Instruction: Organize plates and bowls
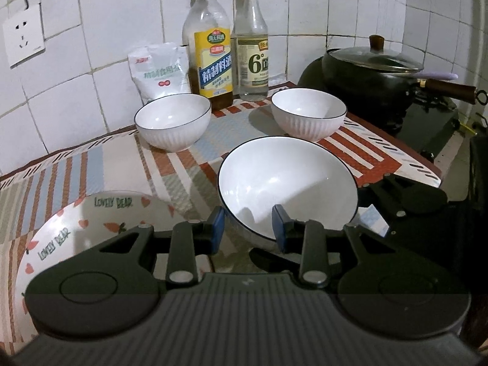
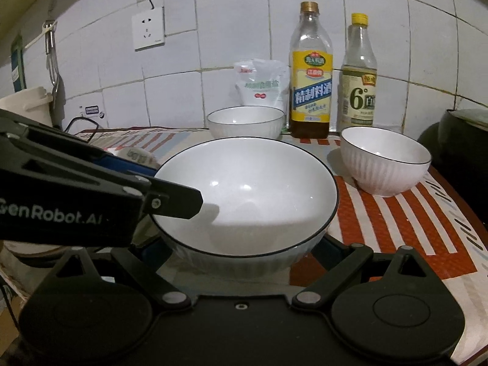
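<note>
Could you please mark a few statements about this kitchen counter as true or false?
1. One of the left gripper's fingers reaches inside the large bowl. True.
2. Both bottles lie on their sides. False: the yellow-label bottle and the clear bottle stand upright by the tiled wall.
3. The wok is uncovered. False: a glass lid sits on the wok.
4. In the left wrist view, the Lovely Bear plate lies left of the large bowl. True.
5. The small bowls are stacked. False: the left small bowl and the right small bowl stand apart on the mat.
</note>
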Demonstrator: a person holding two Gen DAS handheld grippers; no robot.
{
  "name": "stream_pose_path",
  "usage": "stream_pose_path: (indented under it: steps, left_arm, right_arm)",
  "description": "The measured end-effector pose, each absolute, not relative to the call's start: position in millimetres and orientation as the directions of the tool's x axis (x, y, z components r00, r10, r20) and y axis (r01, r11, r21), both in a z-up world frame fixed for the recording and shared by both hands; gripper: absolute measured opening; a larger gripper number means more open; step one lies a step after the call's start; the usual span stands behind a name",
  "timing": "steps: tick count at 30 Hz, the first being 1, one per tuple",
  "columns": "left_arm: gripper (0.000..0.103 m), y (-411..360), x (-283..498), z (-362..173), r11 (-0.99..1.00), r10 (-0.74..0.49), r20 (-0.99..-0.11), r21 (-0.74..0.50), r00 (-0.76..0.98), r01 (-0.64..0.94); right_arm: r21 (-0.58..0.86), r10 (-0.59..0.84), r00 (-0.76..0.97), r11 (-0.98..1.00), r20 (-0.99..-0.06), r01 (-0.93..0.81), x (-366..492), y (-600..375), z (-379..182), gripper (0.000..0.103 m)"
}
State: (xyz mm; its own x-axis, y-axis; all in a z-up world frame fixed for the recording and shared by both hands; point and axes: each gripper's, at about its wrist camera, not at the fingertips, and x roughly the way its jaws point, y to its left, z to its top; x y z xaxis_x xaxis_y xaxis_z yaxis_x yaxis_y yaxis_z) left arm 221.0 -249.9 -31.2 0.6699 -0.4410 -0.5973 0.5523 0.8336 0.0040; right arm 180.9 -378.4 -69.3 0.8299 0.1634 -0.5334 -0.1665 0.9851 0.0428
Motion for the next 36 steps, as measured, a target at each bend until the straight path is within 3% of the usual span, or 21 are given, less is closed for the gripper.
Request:
stream_pose_path:
  steps: [9,13,17,20,36]
  left_arm:
    - [0.032,-264,242,-33,0.831,-0.431,-0.63,0.002,0.646,0.557]
    - [0.033,-264,243,-41,0.842,-0.404,-0.636,0.021,0.657,0.538]
    - [0.058,-265,237,-40,0.849,-0.377,-0.611,0.072,0.696,0.523]
    - [0.07,-263,228,-33,0.845,-0.375,-0.588,0.101,0.717,0.525]
    - [0.077,-243,199,8,0.79,-0.456,-0.614,0.054,0.644,0.611]
  right_arm:
    - [0.045,0.19,0.811,0.979,-0.554,-0.198,202,-392,-74,0.098]
    - [-0.032,0.173,0.831,0.974,-0.529,-0.223,196,-384,-78,0.099]
    - [-0.099,0.151,0.821,0.965,-0.551,-0.244,190,-380,-78,0.099]
    - [-0.126,0.14,0.826,0.961,-0.547,-0.247,175,-382,-72,0.099]
    - [-0.114,0.159,0.825,0.959,-0.543,-0.26,104,-424,8,0.099]
